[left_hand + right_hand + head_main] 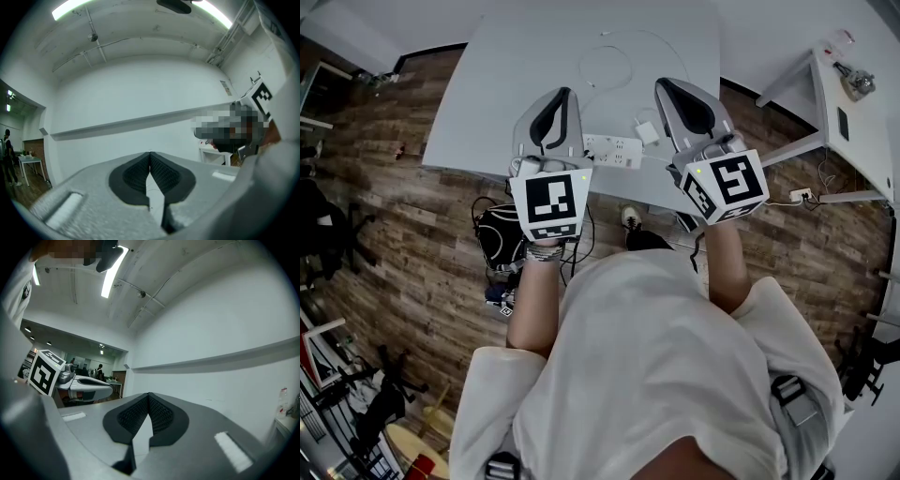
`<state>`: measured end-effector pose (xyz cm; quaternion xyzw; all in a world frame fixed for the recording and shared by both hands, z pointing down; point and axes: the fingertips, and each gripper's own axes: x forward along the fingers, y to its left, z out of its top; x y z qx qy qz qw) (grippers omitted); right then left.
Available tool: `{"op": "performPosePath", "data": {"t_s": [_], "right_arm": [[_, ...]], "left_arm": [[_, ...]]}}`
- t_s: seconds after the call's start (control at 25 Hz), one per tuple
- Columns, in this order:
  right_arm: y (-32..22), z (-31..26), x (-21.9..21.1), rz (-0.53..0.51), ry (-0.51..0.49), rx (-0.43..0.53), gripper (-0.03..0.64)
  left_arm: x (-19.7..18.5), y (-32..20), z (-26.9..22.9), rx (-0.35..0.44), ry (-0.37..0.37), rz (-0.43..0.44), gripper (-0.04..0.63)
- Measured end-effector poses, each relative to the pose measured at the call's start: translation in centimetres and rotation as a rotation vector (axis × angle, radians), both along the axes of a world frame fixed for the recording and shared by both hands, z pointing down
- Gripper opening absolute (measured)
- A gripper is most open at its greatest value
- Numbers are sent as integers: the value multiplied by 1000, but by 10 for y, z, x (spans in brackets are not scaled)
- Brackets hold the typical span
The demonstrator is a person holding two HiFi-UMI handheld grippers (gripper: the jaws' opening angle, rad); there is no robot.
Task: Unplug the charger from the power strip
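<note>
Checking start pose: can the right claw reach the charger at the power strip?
Probably yes: the charger lies uncovered near the right claw, nothing between; the claw is shut and must open first.

White short-sleeved T-shirt (656,356) worn. Dark strap (795,401) with grey buckle seen at right shoulder. Beaded band (544,251) worn on left wrist. Left gripper (566,91), right gripper (660,83): grey moulded shells, black ribbed pads (136,176). White cube (548,204) with black square markers mounted on each.

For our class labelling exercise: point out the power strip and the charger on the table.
power strip (614,151), head view, middle of its top face.
charger (648,132), head view, middle of its white body.
</note>
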<state>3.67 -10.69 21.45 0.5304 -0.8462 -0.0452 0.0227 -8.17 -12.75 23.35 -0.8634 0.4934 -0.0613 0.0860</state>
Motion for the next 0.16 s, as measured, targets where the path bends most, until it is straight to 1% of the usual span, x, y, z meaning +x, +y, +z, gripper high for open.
{"op": "performPosePath", "data": {"t_s": [0.16], "right_arm": [[0,2,-1,-6,-2,-7,2]], "left_arm": [[2,1,2,-10,3,8,5]]}}
